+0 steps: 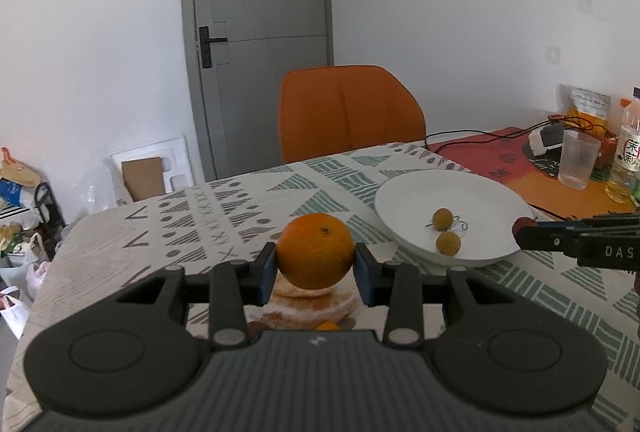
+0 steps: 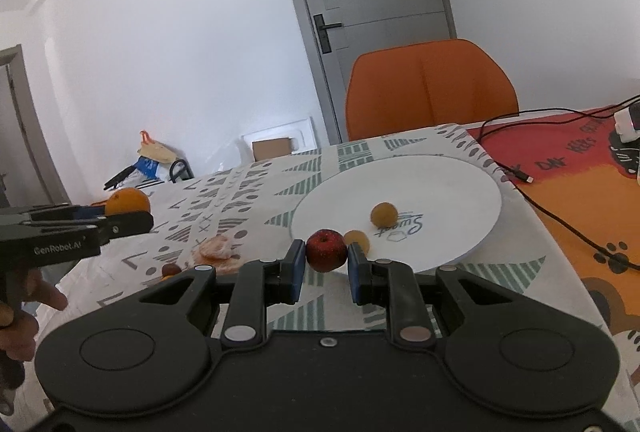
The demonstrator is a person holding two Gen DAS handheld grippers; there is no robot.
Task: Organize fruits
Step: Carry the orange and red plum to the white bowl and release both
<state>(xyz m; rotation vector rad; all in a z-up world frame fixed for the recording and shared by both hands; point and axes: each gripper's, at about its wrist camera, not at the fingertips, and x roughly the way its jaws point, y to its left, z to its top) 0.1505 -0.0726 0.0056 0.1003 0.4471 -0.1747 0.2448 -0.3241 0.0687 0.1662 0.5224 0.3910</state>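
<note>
A: Where do the fruits sit, taking the white plate [image 2: 460, 187] as the mark?

B: Two small yellow-brown fruits [image 1: 443, 219] lie inside it, near its middle. The orange [image 1: 315, 251] hangs above the desk [image 1: 192, 232], well left of the plate. The left gripper [image 1: 316, 274] has its fingers [image 1: 267, 272] clamped on the orange's two sides, so it is carried clear of the cloth.

A: And the red one?

B: The small red fruit [image 2: 326, 250] is pinched between the fingers [image 2: 295, 268] of the right gripper [image 2: 325, 274], which are drawn tight on it just at the plate's near rim. I'd judge it is closest to being set down.

A: Why both held at once?

B: Probably to bring two pieces to the plate in one pass. The side grips leave each fruit's underside free to be lowered.

A: Anything left outside the plate?

B: Peeled segments [image 2: 216, 250] and a small dark fruit [image 2: 170, 269] lie on the desk, left of the plate, below the orange.
</note>
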